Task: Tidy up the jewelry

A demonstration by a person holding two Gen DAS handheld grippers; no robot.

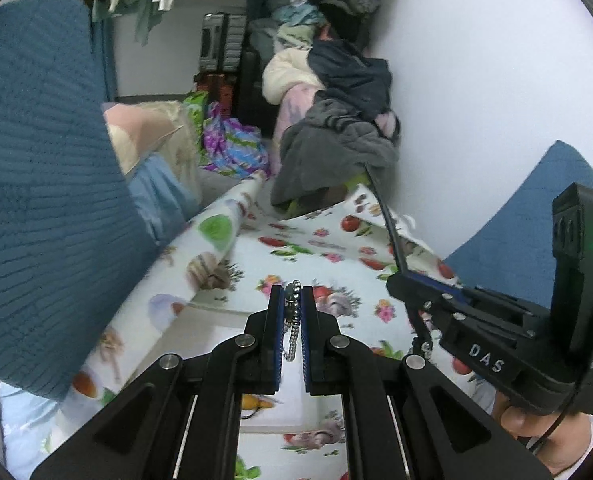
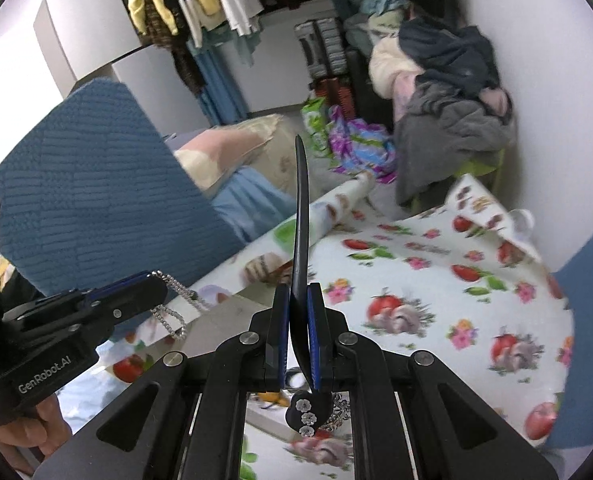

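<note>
Above the fruit-print cloth, the left gripper pinches a silver chain. Right of it, the right gripper clamps a black headband that rises upright, its flowered tip low. Both are raised clear of the cloth, open room all round.

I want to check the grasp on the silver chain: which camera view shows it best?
The right wrist view shows the silver chain best: it hangs from the side of the left tongs in loose loops. In the left wrist view the silver chain is mostly hidden between the shut tongs.
</note>
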